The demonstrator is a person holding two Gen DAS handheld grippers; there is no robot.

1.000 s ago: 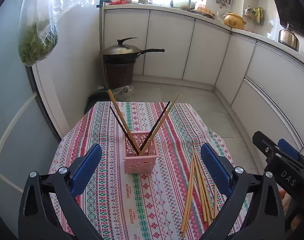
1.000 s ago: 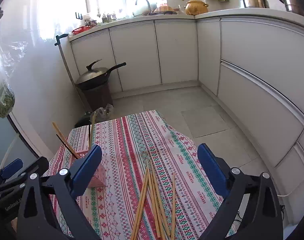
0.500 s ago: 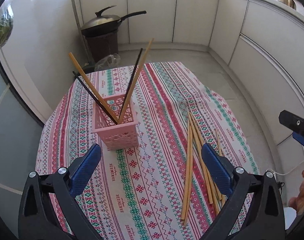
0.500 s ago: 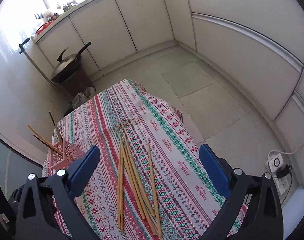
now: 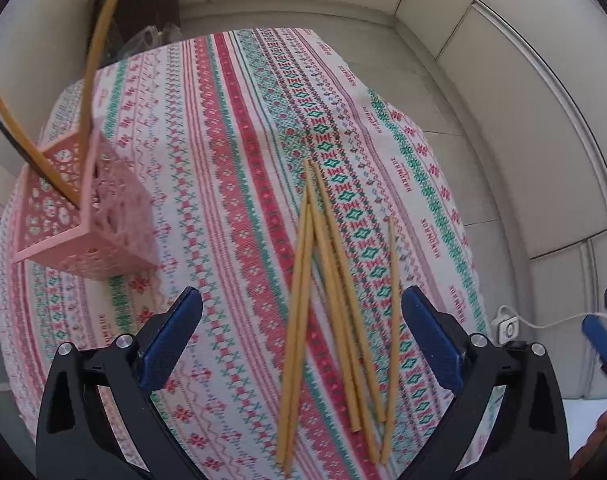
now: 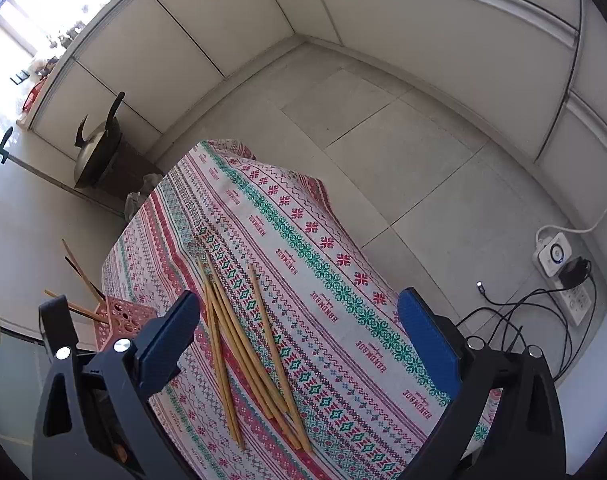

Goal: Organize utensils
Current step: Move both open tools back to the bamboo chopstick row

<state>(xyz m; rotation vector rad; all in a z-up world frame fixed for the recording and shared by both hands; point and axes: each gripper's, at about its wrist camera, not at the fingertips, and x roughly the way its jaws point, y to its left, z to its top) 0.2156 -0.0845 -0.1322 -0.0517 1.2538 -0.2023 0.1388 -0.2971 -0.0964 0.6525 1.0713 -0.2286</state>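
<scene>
A: Where are the utensils found?

B: A loose bundle of wooden chopsticks (image 5: 327, 312) is spread flat on the patterned tablecloth (image 5: 231, 128), toward its right edge and near side. A pink basket (image 5: 83, 216) is stood near the left edge, well apart from them, with several chopsticks, one of them dark, already leaned upright in it.

A: Why is it arranged so?

B: The basket is judged to be the holder; the loose sticks appear to be awaiting collection into it.

A: How are the grippers held?

B: The left gripper (image 5: 301, 336) is poised over the bundle, angled steeply down, with the sticks framed between its blue pads (image 5: 171, 336). Its jaws are spread wide and nothing is gripped. The right gripper (image 6: 299, 340) is likewise tilted down above the same bundle, jaws wide apart and empty.

A: Is contact made?

B: None is seen; both are held clear of the cloth. A pickup is judged to be in preparation, though which gripper will be used cannot be told.
</scene>
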